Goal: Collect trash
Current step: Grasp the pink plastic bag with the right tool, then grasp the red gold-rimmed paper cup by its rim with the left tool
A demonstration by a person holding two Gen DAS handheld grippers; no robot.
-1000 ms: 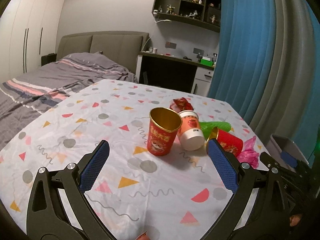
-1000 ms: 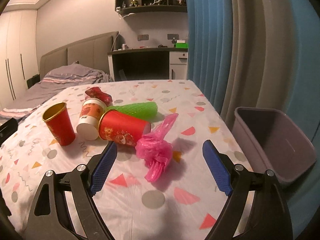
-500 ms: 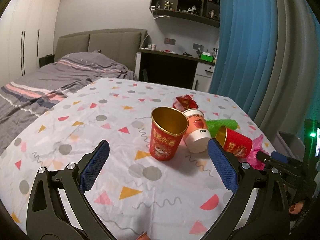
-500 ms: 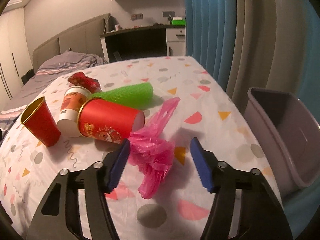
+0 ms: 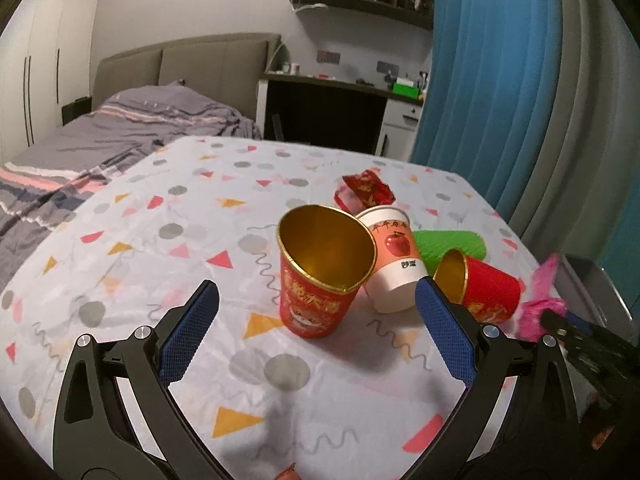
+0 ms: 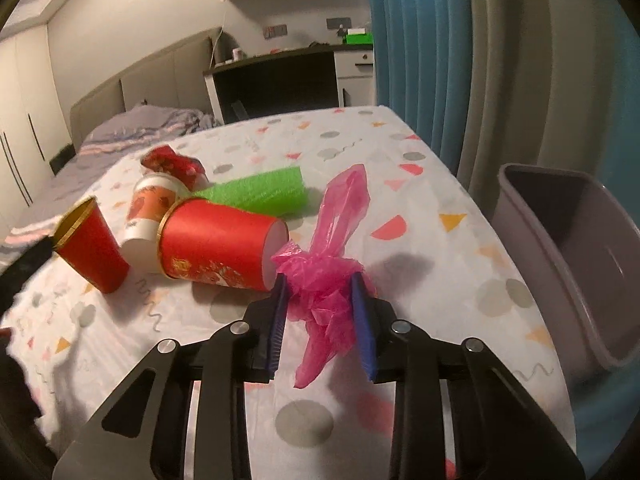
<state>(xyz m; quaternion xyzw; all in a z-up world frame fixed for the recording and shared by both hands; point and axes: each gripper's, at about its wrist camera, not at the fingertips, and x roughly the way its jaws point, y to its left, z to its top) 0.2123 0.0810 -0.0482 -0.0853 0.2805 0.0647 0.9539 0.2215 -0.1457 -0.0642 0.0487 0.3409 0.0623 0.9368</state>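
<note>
A crumpled pink plastic bag [image 6: 324, 292] lies on the patterned tablecloth [image 6: 400, 152]. My right gripper [image 6: 318, 280] is closing, and its blue pads press the bag from both sides. Left of the bag lies a red paper cup [image 6: 216, 244] on its side. Behind that cup are a green mesh roll [image 6: 260, 194], a white apple-print cup [image 6: 146, 208] and a red wrapper [image 6: 172, 164]. An upright red cup with a gold inside [image 5: 320, 272] stands just ahead of my left gripper [image 5: 316, 292], which is open and holds nothing.
A grey plastic bin [image 6: 568, 248] stands off the table's right edge, below blue curtains. A bed [image 5: 120, 136] lies beyond the table's far left and a dark desk [image 5: 328, 108] behind it. The near cloth holds only printed shapes.
My right gripper's jaws went from wide to narrow around the pink bag as it moved in. The left gripper came closer to the upright red cup and stayed open.
</note>
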